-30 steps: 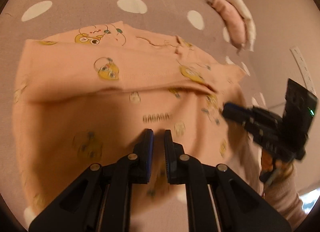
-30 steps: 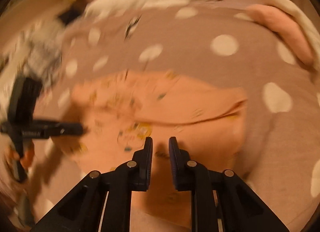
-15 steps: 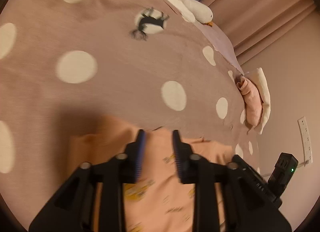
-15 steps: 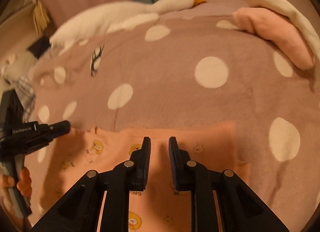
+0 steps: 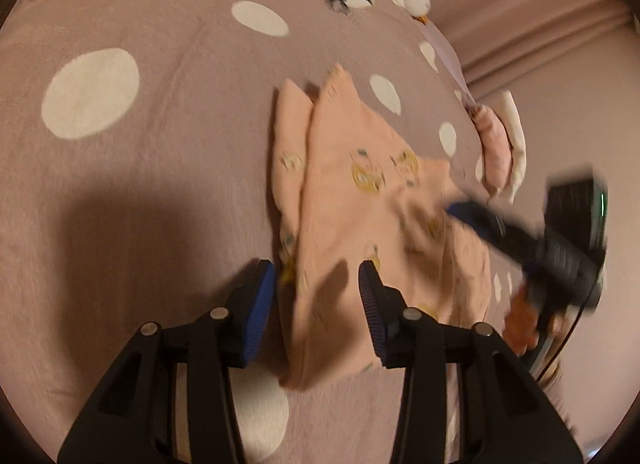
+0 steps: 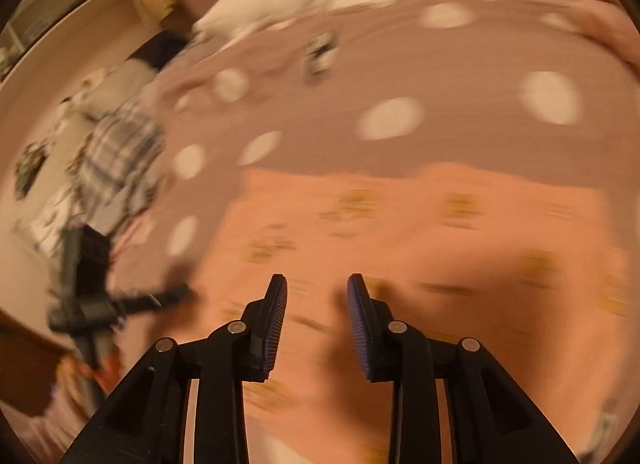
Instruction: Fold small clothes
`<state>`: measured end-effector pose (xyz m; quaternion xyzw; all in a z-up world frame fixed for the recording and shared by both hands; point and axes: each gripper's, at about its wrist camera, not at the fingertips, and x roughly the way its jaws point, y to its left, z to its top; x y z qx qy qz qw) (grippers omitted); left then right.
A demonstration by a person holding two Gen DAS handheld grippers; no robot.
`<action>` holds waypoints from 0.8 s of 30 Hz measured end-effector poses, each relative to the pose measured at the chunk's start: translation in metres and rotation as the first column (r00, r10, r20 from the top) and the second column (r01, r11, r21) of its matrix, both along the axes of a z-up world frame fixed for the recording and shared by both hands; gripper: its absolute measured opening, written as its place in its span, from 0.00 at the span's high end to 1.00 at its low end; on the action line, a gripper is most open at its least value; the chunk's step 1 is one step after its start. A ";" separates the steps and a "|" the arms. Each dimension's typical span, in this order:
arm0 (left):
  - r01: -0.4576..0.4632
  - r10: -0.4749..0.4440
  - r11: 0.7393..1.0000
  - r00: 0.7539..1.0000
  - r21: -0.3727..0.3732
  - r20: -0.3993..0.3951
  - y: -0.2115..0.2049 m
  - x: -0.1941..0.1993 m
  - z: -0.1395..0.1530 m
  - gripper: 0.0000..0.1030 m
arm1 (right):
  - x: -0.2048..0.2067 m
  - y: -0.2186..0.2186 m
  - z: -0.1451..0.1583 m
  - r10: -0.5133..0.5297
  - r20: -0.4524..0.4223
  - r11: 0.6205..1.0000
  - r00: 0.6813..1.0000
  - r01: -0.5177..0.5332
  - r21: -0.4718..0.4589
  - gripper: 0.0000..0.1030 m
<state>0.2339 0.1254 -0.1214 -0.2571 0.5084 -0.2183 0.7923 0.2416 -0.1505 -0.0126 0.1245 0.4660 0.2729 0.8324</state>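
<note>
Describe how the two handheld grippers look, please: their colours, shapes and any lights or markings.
Both are matte black, with angular arms and silver rivets. The left gripper and the right gripper carry ribbed blue pads on their fingers. Seen from the left wrist camera, the right one has a boxy black body with a small green light. No marking is readable.

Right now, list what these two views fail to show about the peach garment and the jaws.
- Peach garment: right wrist view is motion-blurred; its prints and fold lines are unreadable.
- Garment's near edge: hidden behind the left gripper in the left wrist view.
- Right gripper in the left wrist view: smeared by motion; whether it touches the cloth is unclear.
- Left gripper in the right wrist view: blurred, jaws indistinct.
</note>
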 end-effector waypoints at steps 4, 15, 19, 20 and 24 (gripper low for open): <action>0.054 -0.056 0.998 0.998 0.034 0.041 -0.009 -0.008 0.002 0.71 | 0.045 0.062 -0.009 0.007 -0.076 1.000 0.997 -0.007 0.007 0.70; 0.109 -0.111 0.993 0.993 0.047 0.048 -0.008 -0.015 -0.006 0.90 | 0.086 0.115 -0.036 -0.087 -0.154 0.984 0.984 0.060 -0.167 0.80; 0.111 -0.112 0.993 0.992 0.031 0.062 -0.008 -0.020 -0.002 0.91 | 0.086 0.123 -0.033 -0.070 -0.117 0.976 0.991 0.044 -0.215 0.96; 0.106 -0.107 0.994 0.992 0.024 0.064 -0.006 -0.021 -0.001 0.91 | 0.085 0.124 -0.031 -0.061 -0.106 0.977 0.992 0.038 -0.208 0.96; 0.083 -0.083 0.997 0.995 0.007 0.055 0.001 -0.028 0.000 0.95 | 0.087 0.130 -0.016 -0.048 -0.072 0.989 0.996 0.038 -0.145 0.97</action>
